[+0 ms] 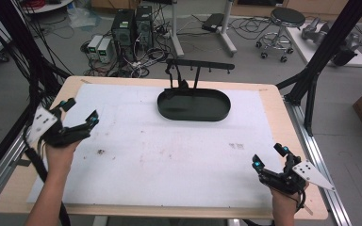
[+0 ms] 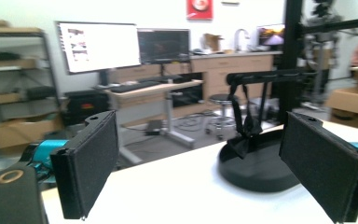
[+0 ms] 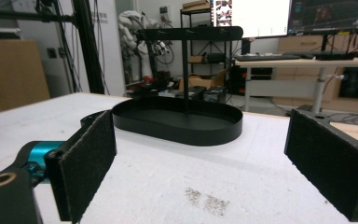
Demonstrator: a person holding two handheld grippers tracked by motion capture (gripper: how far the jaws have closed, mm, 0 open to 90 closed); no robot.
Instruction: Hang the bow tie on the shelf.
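Note:
A black oval tray point(image 1: 193, 111) with an upright post and a hook bar point(image 1: 200, 66) stands at the back middle of the white table mat point(image 1: 169, 150). A dark strap-like item point(image 2: 247, 128) hangs from the bar into the tray. My left gripper point(image 1: 81, 110) is held open above the mat's left edge, its jaws wide apart with nothing between them. My right gripper point(image 1: 269, 156) is open near the front right corner, pointing toward the tray point(image 3: 177, 122). Both sets of jaws are empty in the gripper views.
Small dark specks point(image 1: 101, 151) and a faint mark point(image 1: 236, 146) dot the mat. Black frame posts point(image 1: 320, 56) rise at the right of the table. Beyond the table, computers point(image 1: 132, 26), cables and a stool point(image 1: 283, 23) sit on the floor.

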